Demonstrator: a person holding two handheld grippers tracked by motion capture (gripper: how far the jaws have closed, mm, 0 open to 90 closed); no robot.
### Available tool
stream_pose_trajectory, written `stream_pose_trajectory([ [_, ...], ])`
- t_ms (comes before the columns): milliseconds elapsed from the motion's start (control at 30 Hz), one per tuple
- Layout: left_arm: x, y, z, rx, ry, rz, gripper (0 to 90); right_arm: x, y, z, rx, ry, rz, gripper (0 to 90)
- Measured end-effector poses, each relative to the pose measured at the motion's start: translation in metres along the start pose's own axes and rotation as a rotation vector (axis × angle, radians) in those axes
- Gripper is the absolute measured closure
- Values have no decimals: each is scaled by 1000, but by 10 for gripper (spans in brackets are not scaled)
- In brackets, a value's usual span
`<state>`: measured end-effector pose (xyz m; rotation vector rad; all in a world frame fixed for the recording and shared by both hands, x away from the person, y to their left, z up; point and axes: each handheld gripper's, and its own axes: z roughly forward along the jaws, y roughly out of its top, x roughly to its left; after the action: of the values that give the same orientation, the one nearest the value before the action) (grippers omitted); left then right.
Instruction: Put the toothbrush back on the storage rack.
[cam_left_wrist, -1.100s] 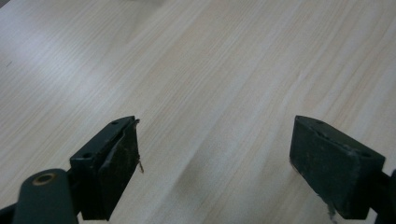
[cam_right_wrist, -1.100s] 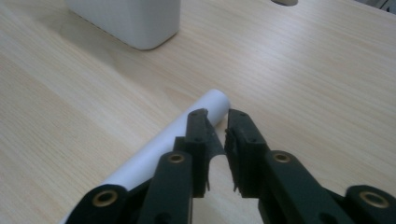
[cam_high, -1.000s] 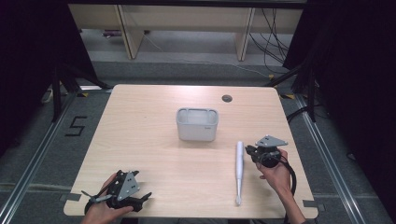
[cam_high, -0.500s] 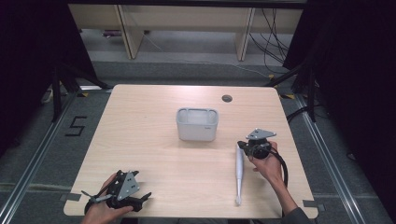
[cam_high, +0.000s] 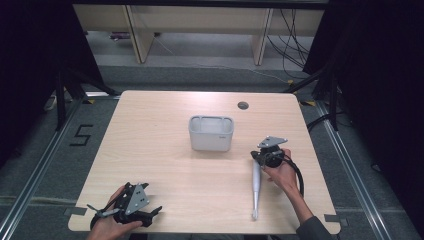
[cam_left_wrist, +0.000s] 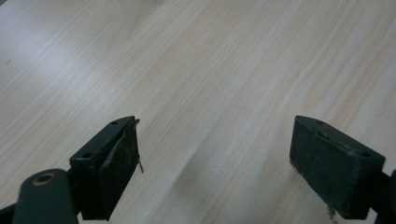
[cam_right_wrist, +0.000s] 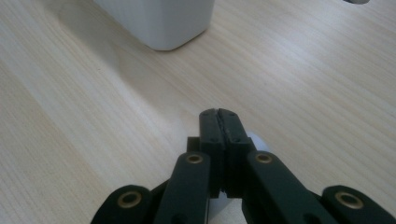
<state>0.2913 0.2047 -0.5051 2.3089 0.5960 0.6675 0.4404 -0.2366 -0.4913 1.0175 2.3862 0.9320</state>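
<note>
The right gripper (cam_high: 265, 156), jaws pressed together, hovers over the top end of the white wand (cam_high: 256, 187), at four o'clock from the white bin (cam_high: 211, 133). The left gripper (cam_left_wrist: 215, 158) rests with jaws wide apart on the bench (cam_high: 165, 170).

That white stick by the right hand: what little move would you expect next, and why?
Probably the right gripper opens its jaws. They are pressed together with nothing between them, right over the top end of the white stick, which lies flat on the table. Shut jaws cannot take hold of it. The white bin stands close by, perhaps where the stick will go.
</note>
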Motion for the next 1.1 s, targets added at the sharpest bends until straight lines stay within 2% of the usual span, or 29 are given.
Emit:
stream_pose_trajectory([
  [67,0,0,0,-1,0,-1,152,0,-1,0,3,-9,12,899],
  [133,0,0,0,-3,1,-1,152,-1,-1,0,7,-9,-6,899],
  [233,0,0,-1,-5,1,-1,152,-3,-3,-3,8,-10,-4,899],
  [333,1,0,-1,-2,1,5,152,-2,-4,-4,24,-4,16,899],
  [367,1,0,-1,-3,1,4,152,-4,-6,-5,28,-15,3,899],
  [467,0,0,-1,-5,3,2,152,-1,-8,-7,35,-12,11,899],
  [500,0,0,-2,-4,2,3,152,-2,-9,-8,36,-11,-13,899],
  [533,0,0,-1,-11,11,-7,152,-2,-9,-8,36,-11,-13,899],
  [633,0,0,-1,-9,9,-3,152,0,-11,-12,40,-8,8,899],
  [733,1,1,-2,-1,5,6,152,-1,-12,-14,42,-6,-10,900],
  [767,1,1,-2,-1,5,6,152,1,-13,-13,38,-14,10,900],
  [867,1,1,-2,-2,4,4,152,-2,-14,-17,45,-7,-5,900],
  [933,1,1,-3,-1,5,5,152,-1,-15,-19,63,0,17,900],
  [1067,1,0,-3,-2,6,3,152,-3,-18,-21,69,1,19,900],
  [1100,1,0,-3,-2,5,3,152,-2,-19,-21,70,-4,40,900],
])
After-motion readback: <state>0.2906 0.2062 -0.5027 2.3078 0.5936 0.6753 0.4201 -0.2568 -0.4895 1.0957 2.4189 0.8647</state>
